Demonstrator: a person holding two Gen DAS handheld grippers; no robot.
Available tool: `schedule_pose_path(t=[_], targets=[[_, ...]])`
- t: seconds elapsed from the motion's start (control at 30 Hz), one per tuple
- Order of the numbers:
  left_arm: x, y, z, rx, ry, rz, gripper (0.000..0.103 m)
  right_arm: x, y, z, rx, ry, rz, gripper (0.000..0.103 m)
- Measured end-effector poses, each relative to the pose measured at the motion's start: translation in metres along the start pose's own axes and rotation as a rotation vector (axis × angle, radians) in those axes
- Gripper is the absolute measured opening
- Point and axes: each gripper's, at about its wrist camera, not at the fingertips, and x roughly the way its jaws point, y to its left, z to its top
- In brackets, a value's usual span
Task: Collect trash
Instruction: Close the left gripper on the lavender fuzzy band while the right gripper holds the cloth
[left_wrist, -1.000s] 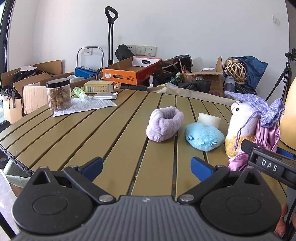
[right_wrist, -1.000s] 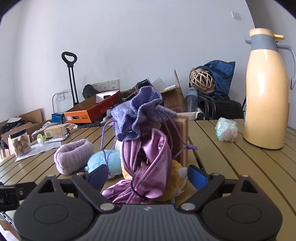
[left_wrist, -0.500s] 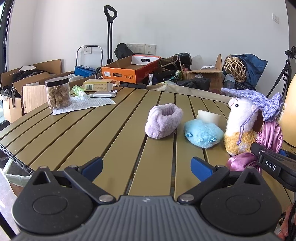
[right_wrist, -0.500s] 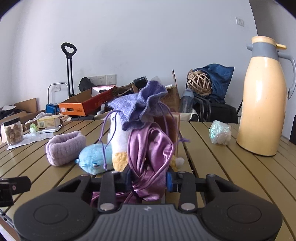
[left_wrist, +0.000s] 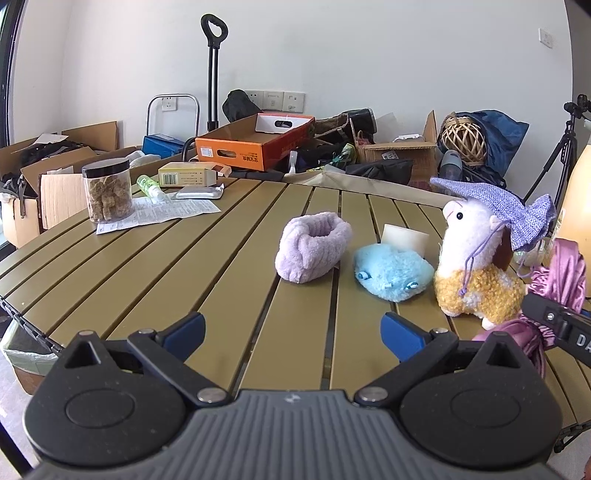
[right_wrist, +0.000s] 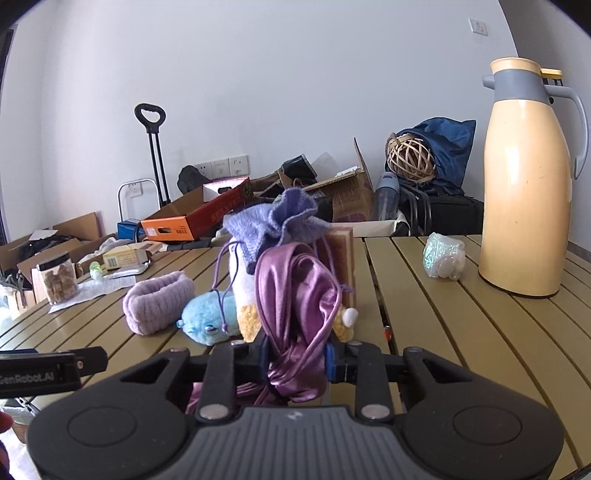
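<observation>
At ten o'clock my clear jar (left_wrist: 108, 192) holds brown chunks, my right gripper (right_wrist: 295, 360) has just clamped the purple satin pouch (right_wrist: 295, 295), left gripper (left_wrist: 291, 328) spread, empty.

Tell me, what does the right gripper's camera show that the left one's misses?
Only the right view shows the whole yellow thermos jug, a crumpled plastic wad and the right gripper shut on the purple satin cloth. Only the left view shows the left gripper, open. Both share the lilac band, blue plush and alpaca toy.

Bare slats (left_wrist: 155, 266) left of the lilac slipper (left_wrist: 312, 245) look passable; plush toys (left_wrist: 476, 258) crowd the right.
</observation>
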Motion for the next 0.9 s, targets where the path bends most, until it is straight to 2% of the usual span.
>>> schedule_pose_path(t=[0.33,0.53,0.67,0.9], targets=[[0.008,-0.011,0.002,0.015,-0.001,0.016,0.103,-0.018,-0.047,0.004,0.067,-0.023,-0.041,0.026],[0.018,-0.016,0.016,0.039,-0.018,0.037,0.103,-0.025,-0.081,0.004,0.115,-0.025,-0.086,0.026],[0.033,-0.021,0.033,0.082,-0.036,0.062,0.103,-0.033,-0.1,0.005,0.138,-0.038,-0.109,0.026],[0.074,-0.031,0.059,0.155,0.015,0.057,0.103,-0.038,-0.125,0.004,0.167,-0.042,-0.144,0.026]])
